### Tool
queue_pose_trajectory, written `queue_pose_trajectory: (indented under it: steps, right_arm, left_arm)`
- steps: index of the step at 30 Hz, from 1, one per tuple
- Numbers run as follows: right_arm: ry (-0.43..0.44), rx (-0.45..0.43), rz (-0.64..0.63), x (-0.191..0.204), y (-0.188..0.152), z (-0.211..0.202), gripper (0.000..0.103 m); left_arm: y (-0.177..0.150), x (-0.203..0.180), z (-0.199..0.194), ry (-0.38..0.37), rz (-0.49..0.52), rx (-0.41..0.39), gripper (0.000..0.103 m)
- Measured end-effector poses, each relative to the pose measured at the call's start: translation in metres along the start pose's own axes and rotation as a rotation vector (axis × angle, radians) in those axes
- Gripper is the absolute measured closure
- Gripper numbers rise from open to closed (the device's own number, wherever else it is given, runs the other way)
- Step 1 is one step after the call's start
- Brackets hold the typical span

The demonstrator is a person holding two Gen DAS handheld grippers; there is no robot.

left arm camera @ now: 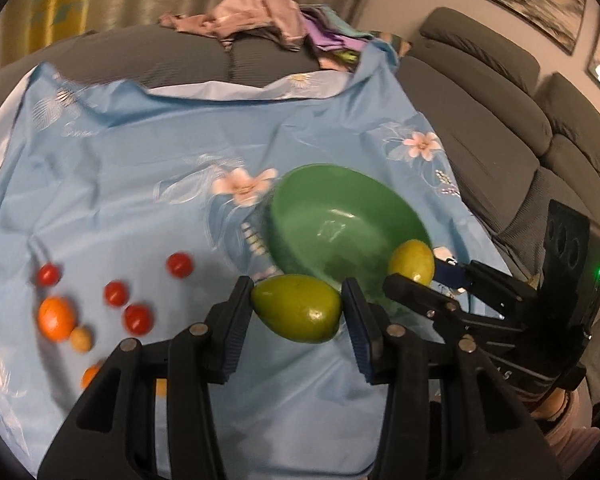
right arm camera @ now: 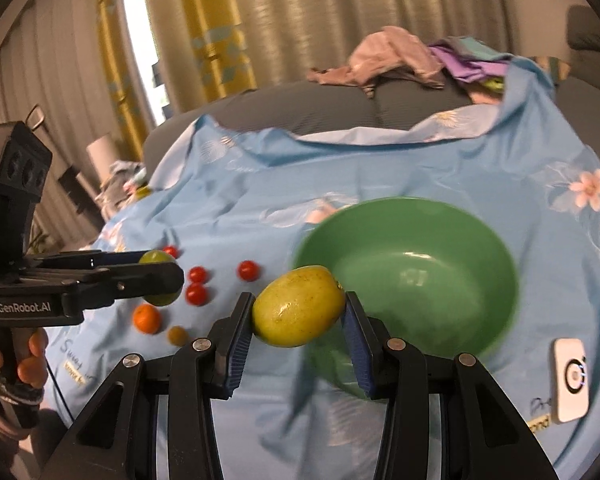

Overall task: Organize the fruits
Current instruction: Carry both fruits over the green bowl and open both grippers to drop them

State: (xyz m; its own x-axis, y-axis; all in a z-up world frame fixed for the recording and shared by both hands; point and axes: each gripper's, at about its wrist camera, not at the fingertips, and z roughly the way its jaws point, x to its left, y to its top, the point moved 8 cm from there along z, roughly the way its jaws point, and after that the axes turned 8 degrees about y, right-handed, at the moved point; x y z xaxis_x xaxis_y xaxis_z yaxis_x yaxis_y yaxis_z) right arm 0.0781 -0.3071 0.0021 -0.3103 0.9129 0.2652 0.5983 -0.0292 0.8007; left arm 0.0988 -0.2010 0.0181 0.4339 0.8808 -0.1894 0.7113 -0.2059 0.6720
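Clamped between the blue pads of the left gripper (left arm camera: 297, 308), nearest the left wrist camera, a green mango (left arm camera: 296, 309) hangs with its long axis running pad to pad, clear of the blue floral cloth (left arm camera: 120, 184). Just beyond it and to the right sits the empty green bowl (left arm camera: 300, 216), whose near rim lies behind the fruit, so I judge that a short carry forward and rightward would bring the mango over it. Further right, the right gripper (left arm camera: 416, 276) holds a yellow-green mango (left arm camera: 411, 267) at the bowl's rim. Cherry tomatoes (left arm camera: 139, 319), an orange (left arm camera: 56, 318) and a small tan fruit (left arm camera: 80, 338) lie scattered on the cloth to the left, well apart from the bowl. From the right wrist view, the right gripper (right arm camera: 299, 307) is likewise closed on its yellow-green mango (right arm camera: 299, 306), long axis across the pads, with the green bowl (right arm camera: 480, 216) directly ahead and slightly right; this hand looks the nearer to the bowl. At left, the left gripper (right arm camera: 160, 276) carries the green mango (right arm camera: 156, 258) above the tomatoes (right arm camera: 197, 294) and orange (right arm camera: 147, 318). A white device (right arm camera: 571, 380) lies on the cloth beside the bowl.
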Motion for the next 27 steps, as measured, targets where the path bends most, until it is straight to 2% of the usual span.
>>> queue_pose_trajectory:
  steps: [11, 22, 25, 27]
  right_arm:
    - [-0.068, -0.009, 0.062, -0.049, -0.006, -0.004, 0.057]
    - [-0.093, 0.037, 0.082, -0.062, -0.016, 0.007, 0.057]
    - [-0.109, 0.045, 0.084, -0.063, -0.018, 0.008, 0.057]
    - [-0.122, 0.054, 0.083, -0.062, -0.019, 0.008, 0.057]
  left_arm:
    - [0.02, -0.047, 0.047, -0.079, 0.063, 0.049, 0.058]
    - [0.01, -0.048, 0.081, -0.019, 0.109, 0.11, 0.059]
    - [0.01, -0.047, 0.081, -0.013, 0.112, 0.103, 0.056]
    - [0.01, -0.045, 0.08, -0.007, 0.113, 0.099, 0.045]
